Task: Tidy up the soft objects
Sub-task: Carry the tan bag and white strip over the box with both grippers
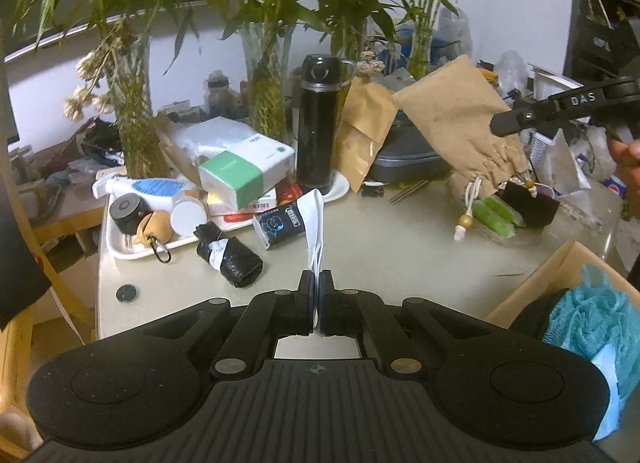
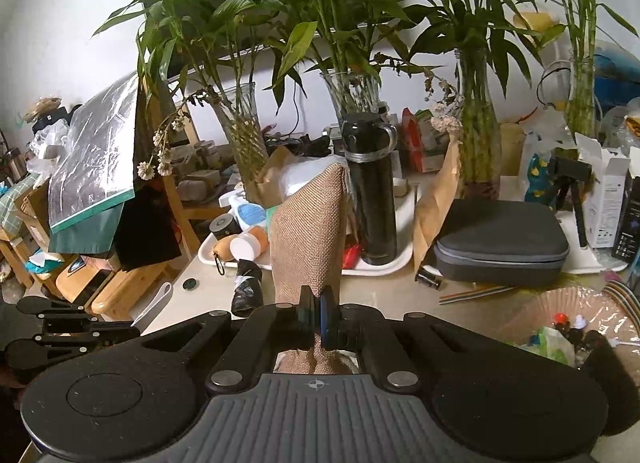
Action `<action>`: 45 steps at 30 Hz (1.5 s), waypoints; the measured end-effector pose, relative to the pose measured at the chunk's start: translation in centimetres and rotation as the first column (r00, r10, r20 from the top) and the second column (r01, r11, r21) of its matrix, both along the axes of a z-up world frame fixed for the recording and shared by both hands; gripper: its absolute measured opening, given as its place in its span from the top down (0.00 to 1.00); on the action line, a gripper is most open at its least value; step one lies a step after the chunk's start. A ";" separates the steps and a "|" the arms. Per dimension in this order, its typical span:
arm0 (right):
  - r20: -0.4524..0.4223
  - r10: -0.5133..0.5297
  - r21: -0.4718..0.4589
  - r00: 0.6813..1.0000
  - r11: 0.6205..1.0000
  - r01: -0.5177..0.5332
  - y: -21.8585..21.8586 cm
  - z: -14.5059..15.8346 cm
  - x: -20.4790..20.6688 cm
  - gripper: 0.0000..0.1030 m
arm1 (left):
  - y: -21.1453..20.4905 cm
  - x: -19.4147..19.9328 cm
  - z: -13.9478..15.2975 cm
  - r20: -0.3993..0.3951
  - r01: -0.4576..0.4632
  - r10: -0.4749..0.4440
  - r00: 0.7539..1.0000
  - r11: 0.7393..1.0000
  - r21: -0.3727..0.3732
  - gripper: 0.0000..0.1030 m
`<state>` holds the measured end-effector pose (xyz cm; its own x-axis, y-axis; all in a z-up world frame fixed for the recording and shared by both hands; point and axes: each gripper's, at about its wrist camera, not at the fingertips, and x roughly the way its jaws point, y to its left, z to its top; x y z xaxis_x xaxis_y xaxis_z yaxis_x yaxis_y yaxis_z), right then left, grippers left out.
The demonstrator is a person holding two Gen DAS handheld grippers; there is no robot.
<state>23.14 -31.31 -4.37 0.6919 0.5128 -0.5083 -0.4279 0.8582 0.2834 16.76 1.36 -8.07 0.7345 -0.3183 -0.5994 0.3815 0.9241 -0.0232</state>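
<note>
Left wrist: left gripper (image 1: 317,283) clamps white strip (image 1: 314,223); right gripper (image 2: 319,313) clamps burlap pouch (image 2: 308,231).

A lived-in home, judging by the cluttered table (image 1: 400,247) crowded with bamboo stalks in glass vases (image 2: 478,143), a black flask (image 1: 318,123), tissue packs (image 1: 240,171), paper bags (image 1: 362,131) and wooden furniture (image 2: 120,287) alongside.

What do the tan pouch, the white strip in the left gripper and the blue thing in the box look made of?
Pouch: coarse woven cloth, likely burlap or jute; matte, weave visible, drawstring with wooden beads.
White strip, pinched in the left gripper: thin, limp and creased; paper or thin plastic, cannot tell which.
Blue thing in the cardboard box: bunched netting, probably a nylon mesh sponge.
</note>
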 end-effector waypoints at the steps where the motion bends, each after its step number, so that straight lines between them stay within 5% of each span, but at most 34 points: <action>1: 0.001 0.003 0.011 1.000 1.000 -0.003 0.0 0.1 -0.1 0.95 | 0.0 -0.1 0.0 -0.004 -0.007 0.007 1.000 1.000 -0.004 0.97; 10: 0.035 0.062 0.147 0.997 0.987 -0.067 -1.0 3.0 -3.6 0.95 | 0.2 -3.2 3.7 0.019 -0.067 0.069 0.997 0.995 -0.067 0.97; 14: 0.037 0.077 0.130 0.996 0.988 -0.082 -1.1 4.8 -6.5 0.95 | -0.4 -5.5 5.0 0.024 -0.056 0.057 0.998 0.997 -0.057 0.97; 22: 0.010 0.077 0.116 0.997 0.990 -0.078 -2.8 6.1 -11.5 0.95 | -1.3 -9.3 5.0 0.012 -0.016 0.017 1.000 0.998 -0.064 0.97; 28: -0.038 0.085 0.114 0.996 0.990 -0.080 -3.3 5.8 -13.6 0.95 | -1.4 -10.4 3.6 -0.071 0.010 -0.017 0.997 0.995 -0.098 0.95; 30: -0.044 0.081 0.108 0.996 0.991 -0.076 -3.1 5.7 -14.2 0.95 | -1.3 -10.6 3.2 -0.095 0.020 -0.031 0.995 0.993 -0.117 0.78; 32: -0.056 0.086 0.116 0.995 0.990 -0.079 -2.9 5.5 -14.5 0.95 | -1.1 -11.0 3.2 -0.082 0.020 -0.029 0.996 0.993 -0.115 0.41; 33: -0.063 0.093 0.123 0.994 0.989 -0.084 -2.7 5.4 -14.6 0.95 | -0.9 -11.5 3.4 -0.049 0.016 -0.022 0.999 0.994 -0.110 0.36; 39: -0.109 0.125 0.140 0.986 0.984 -0.109 -1.5 4.6 -15.1 0.95 | 0.0 -13.1 4.4 0.058 -0.074 0.077 0.995 0.995 -0.064 0.34; 45: -0.152 0.159 0.132 0.976 0.981 -0.139 0.8 3.5 -15.3 0.95 | 0.9 -14.1 4.6 0.063 -0.139 0.143 0.988 0.988 -0.065 0.34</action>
<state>7.82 -30.51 -0.83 0.5173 0.6681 -0.5349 -0.4889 0.7437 0.4560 2.65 2.25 -3.45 0.8123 -0.2430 -0.5303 0.2503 0.9663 -0.0593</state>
